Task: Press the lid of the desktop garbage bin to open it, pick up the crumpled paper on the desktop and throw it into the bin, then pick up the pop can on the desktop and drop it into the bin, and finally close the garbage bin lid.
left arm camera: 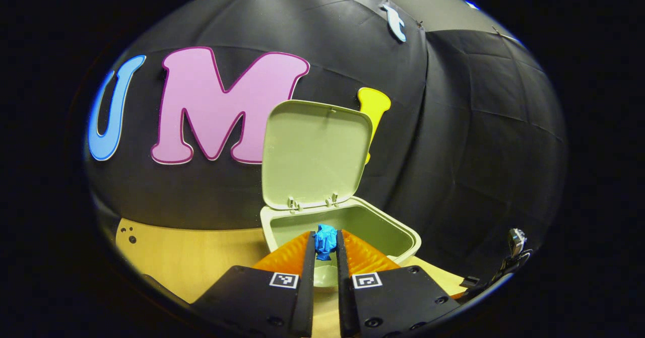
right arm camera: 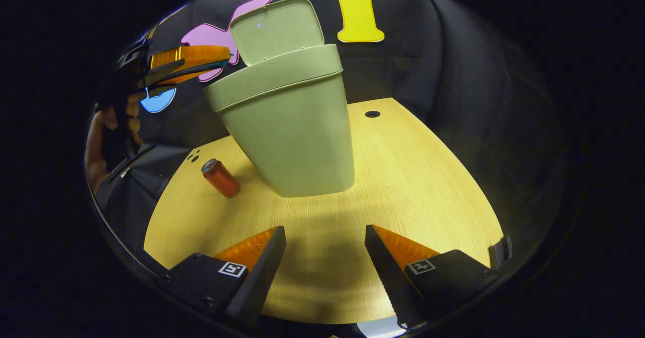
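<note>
In the left gripper view we see our left gripper (left arm camera: pixel 326 242) closed on the crumpled paper (left arm camera: pixel 325 241), a blue wad pinched between both fingertips. It hangs over the near rim of the garbage bin (left arm camera: pixel 403 237), whose mouth gapes below and beyond it. The lid (left arm camera: pixel 315 152) stands upright on its hinges at the bin's far edge, against the dark cloth wall (left arm camera: pixel 478 126).

In the right gripper view the bin (right arm camera: pixel 297 136) stands on the wooden table (right arm camera: pixel 418 187), its lid (right arm camera: pixel 277 28) raised behind it. The pop can (right arm camera: pixel 220 178) lies on its side on the table just left of the bin's base, near it but not touching. Our right gripper (right arm camera: pixel 325 250) sits low over the near part of the table, well apart from the bin, its fingers spread wide with nothing between them. At the upper left of this view we also see the left gripper (right arm camera: pixel 196 61) level with the bin's rim, with a hand (right arm camera: pixel 108 131) holding it from below.
</note>
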Tool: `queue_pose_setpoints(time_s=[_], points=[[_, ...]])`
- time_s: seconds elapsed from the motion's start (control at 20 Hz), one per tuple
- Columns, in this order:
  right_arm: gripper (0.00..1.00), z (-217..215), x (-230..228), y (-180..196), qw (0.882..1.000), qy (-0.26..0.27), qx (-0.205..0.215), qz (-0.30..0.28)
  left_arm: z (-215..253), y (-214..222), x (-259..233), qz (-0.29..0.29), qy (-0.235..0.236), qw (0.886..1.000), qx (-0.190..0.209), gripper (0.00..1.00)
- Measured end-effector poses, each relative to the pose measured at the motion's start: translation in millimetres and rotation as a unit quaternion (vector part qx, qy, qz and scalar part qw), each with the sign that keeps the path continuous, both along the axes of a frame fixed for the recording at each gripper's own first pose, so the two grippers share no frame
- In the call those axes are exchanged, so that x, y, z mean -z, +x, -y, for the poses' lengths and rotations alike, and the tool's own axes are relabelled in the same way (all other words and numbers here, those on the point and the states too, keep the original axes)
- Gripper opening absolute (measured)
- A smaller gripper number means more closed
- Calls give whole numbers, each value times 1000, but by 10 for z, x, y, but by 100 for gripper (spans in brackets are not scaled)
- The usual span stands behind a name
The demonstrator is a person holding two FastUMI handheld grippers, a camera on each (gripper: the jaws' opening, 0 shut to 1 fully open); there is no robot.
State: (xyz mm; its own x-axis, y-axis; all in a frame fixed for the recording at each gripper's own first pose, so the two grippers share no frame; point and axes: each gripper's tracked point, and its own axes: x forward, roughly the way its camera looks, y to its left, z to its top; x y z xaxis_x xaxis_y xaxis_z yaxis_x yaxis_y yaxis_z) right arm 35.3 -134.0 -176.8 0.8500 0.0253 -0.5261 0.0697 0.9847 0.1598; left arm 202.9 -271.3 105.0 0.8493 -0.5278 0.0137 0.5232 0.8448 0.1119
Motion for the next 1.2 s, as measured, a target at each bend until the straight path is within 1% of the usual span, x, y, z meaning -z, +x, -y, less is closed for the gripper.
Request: queue_pose_setpoints(time_s=[0.25,0.4,0.5,0.55,0.6,0.65,0.7,0.8,0.85,0.95,1.05,1.2], points=[[99,27,44,-7,1000,1,-1,-7,71,68,85,-9,7,1000,4,25],[99,15,60,11,1000,0,-6,-10,69,109,107,-13,7,1000,0,27],[99,11,84,21,1000,-1,-8,-12,77,136,173,-22,20,1000,0,29],[100,9,84,32,1000,-1,-9,-13,83,152,200,-24,27,999,0,34],[100,14,91,38,1000,0,-10,-14,56,186,202,-23,36,999,-11,36],[100,7,93,51,1000,0,-11,-14,63,210,226,-21,41,999,-16,50],[99,0,102,59,1000,1,-12,-15,52,204,222,-18,44,999,-20,69],[99,-28,113,73,1000,1,-16,-16,15,208,178,-8,38,999,-27,94],[99,-47,119,79,1000,1,-19,-16,-6,182,144,-5,32,999,-28,99],[99,-103,133,95,999,1,-27,-18,-156,161,72,5,16,999,-42,99],[100,-166,148,122,999,-1,-37,-21,-409,128,19,15,-1,998,-66,99],[99,-317,156,164,998,-9,-60,-22,-928,43,16,29,-11,993,-117,99]])
